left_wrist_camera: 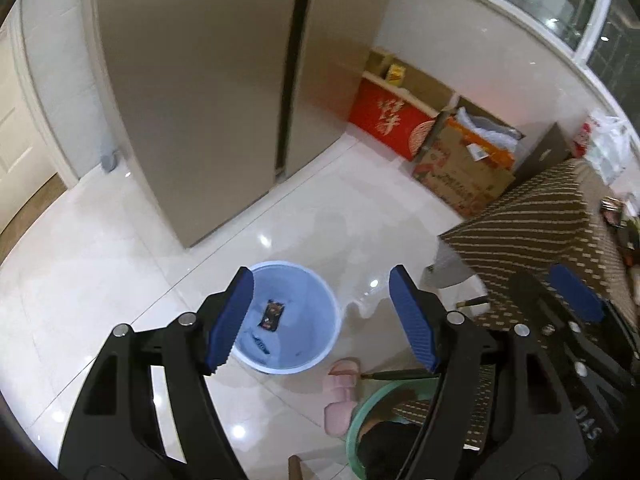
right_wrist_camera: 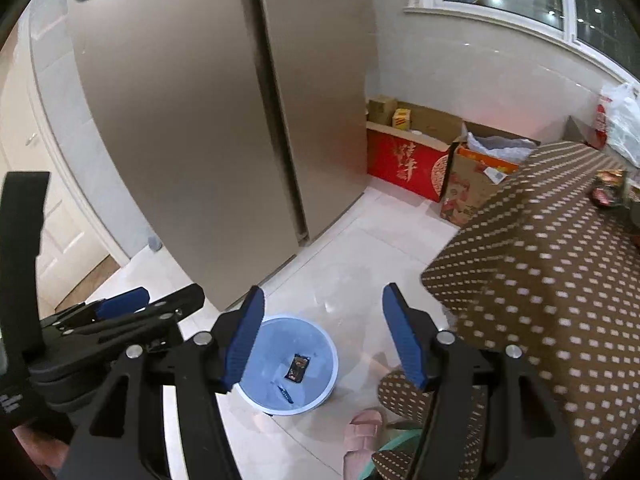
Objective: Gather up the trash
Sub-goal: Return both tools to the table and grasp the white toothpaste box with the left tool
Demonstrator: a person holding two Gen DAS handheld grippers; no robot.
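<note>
Pale blue plastic lines the round bin (left_wrist_camera: pixel 289 316) standing on the glossy white floor tiles (left_wrist_camera: pixel 100 264), just in front of the tall beige fridge (left_wrist_camera: pixel 208 92). At the bottom of the bin lie two bits of trash: a dark snack wrapper (left_wrist_camera: pixel 273 315) and, just beside it, a small blue scrap (left_wrist_camera: pixel 262 345). The left tool (left_wrist_camera: pixel 322 320) hangs above the bin with its blue pads wide apart and nothing between them. The right tool (right_wrist_camera: pixel 322 340), next to it over the same bin, also has nothing between its pads, which are set apart. Pink slippers (left_wrist_camera: pixel 341 394) sit on the tiles right of the bin, touching a green basin (left_wrist_camera: pixel 362 412). Further right, a brown dotted cloth (right_wrist_camera: pixel 560 280) drapes the worktop. Against the far wall stand a red box (left_wrist_camera: pixel 390 120) and an open cardboard box (left_wrist_camera: pixel 464 172).
</note>
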